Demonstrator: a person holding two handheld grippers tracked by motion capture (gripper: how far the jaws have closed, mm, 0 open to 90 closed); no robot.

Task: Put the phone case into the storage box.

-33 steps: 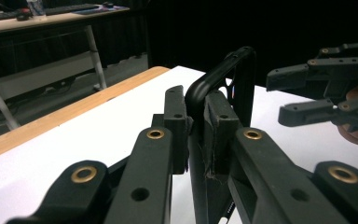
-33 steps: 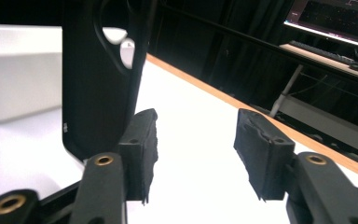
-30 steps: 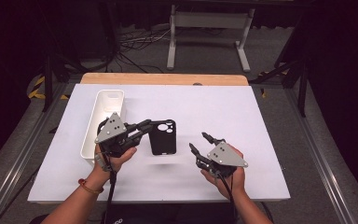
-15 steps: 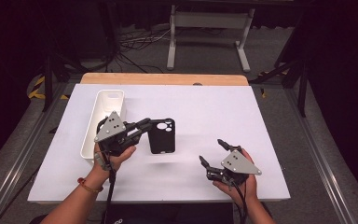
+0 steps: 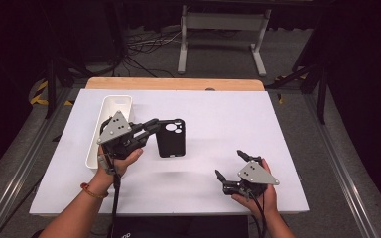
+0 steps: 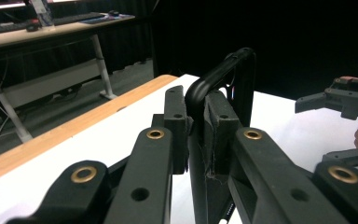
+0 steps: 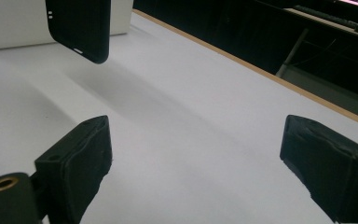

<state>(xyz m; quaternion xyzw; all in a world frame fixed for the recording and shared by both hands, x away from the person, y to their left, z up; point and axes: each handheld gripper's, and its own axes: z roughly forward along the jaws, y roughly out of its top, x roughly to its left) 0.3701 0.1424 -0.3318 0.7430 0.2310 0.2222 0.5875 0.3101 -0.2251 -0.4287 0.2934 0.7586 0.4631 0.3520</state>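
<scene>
A black phone case (image 5: pixel 171 139) hangs a little above the white table (image 5: pixel 218 119), its camera cut-out toward the far side. My left gripper (image 5: pixel 154 125) is shut on the case's left edge; in the left gripper view the pads clamp the case's rim (image 6: pixel 223 70) at the gripper's (image 6: pixel 196 107) tips. My right gripper (image 5: pixel 229 163) is low near the table's front right, apart from the case. Its jaws have just been opening and stand wide with nothing between them (image 7: pixel 196 154). The case's lower end (image 7: pixel 81 25) shows at the upper left of the right gripper view.
A long white tray (image 5: pixel 110 106) lies on the table's left, just behind my left hand. A wooden strip (image 5: pixel 173 83) runs along the table's far edge. Beyond it stand a metal desk frame (image 5: pixel 218 22) and cables on the floor.
My right gripper has drawn back toward the front right corner and sunk lower, and its jaws have spread wider. The left gripper and the case have stayed put.
</scene>
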